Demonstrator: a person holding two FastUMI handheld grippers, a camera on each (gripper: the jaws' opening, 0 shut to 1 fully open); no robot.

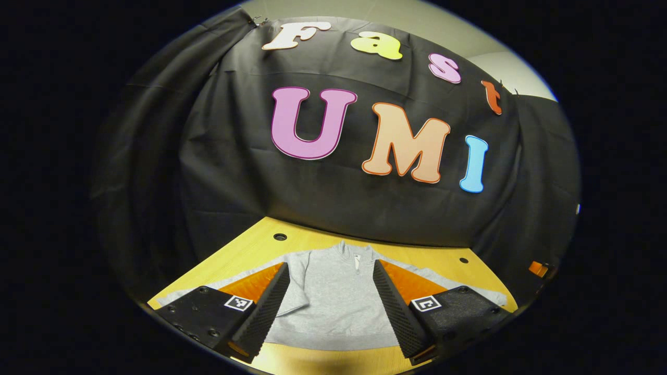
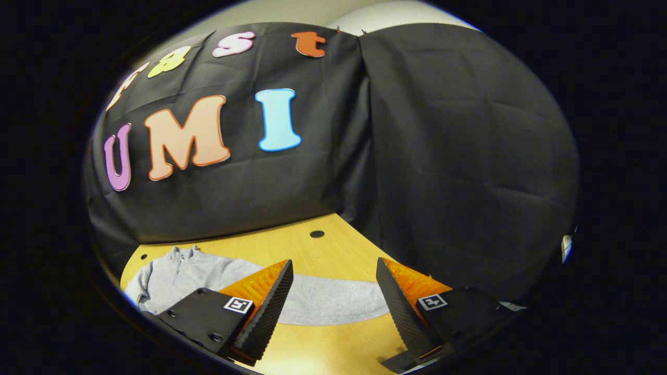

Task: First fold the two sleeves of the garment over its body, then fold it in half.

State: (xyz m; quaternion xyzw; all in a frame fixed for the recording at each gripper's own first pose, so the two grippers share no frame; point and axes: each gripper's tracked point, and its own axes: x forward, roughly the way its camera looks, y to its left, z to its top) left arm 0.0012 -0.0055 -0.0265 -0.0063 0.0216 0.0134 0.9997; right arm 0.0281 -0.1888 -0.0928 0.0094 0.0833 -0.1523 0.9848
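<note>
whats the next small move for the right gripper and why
Probably lower the open right gripper onto the sleeve stretched across the table between its fingers and pinch it. The grey garment lies flat with both sleeves spread out, so neither sleeve fold has begun.

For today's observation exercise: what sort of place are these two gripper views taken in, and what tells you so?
Most likely a staged recording booth, not a home: black cloth walls in a wooden table, a grey garment lies spread flat on it, and two open grippers, left and right, hover above.
</note>
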